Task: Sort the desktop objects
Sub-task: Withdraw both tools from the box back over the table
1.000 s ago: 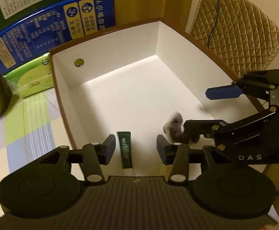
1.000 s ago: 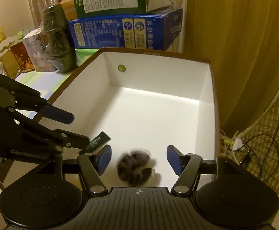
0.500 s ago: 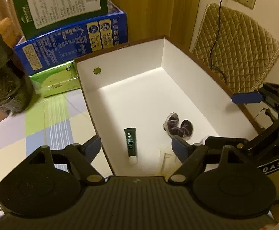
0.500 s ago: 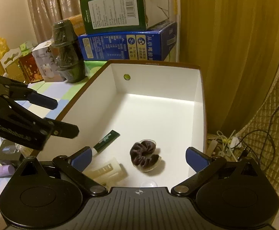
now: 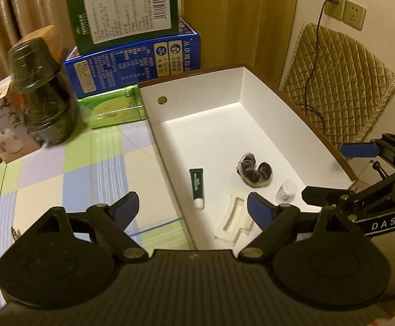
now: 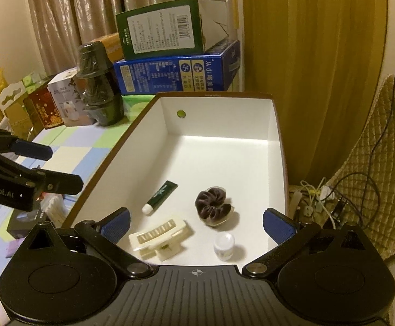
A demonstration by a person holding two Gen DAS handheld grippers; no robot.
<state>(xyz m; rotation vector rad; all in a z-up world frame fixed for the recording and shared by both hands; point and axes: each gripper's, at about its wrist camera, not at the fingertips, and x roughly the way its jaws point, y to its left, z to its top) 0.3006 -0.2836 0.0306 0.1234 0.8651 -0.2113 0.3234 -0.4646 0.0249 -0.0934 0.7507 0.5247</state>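
A white box with a brown rim (image 5: 300, 114) (image 6: 276, 146) holds a green tube (image 5: 196, 184) (image 6: 160, 197), a dark scrunchie (image 5: 254, 171) (image 6: 213, 206), a cream hair claw (image 5: 232, 218) (image 6: 160, 237) and a small white jar (image 5: 287, 190) (image 6: 224, 244). My left gripper (image 5: 193, 209) is open and empty above the box's near left wall. My right gripper (image 6: 196, 221) is open and empty above the box's near end. Each gripper shows in the other's view, the right one (image 5: 360, 168) and the left one (image 6: 42, 165).
Stacked blue (image 5: 132, 62) and green (image 5: 124, 13) cartons, a light green pack (image 5: 110, 107) and a dark wrapped jar (image 5: 40, 92) stand behind the box on the checked tablecloth (image 5: 61, 179). A quilted cushion (image 5: 338, 81) and cables (image 6: 333, 190) lie to the right.
Both grippers have pulled back and up from the box and opened wider. The scrunchie, let go by the right gripper, now lies on the box floor.
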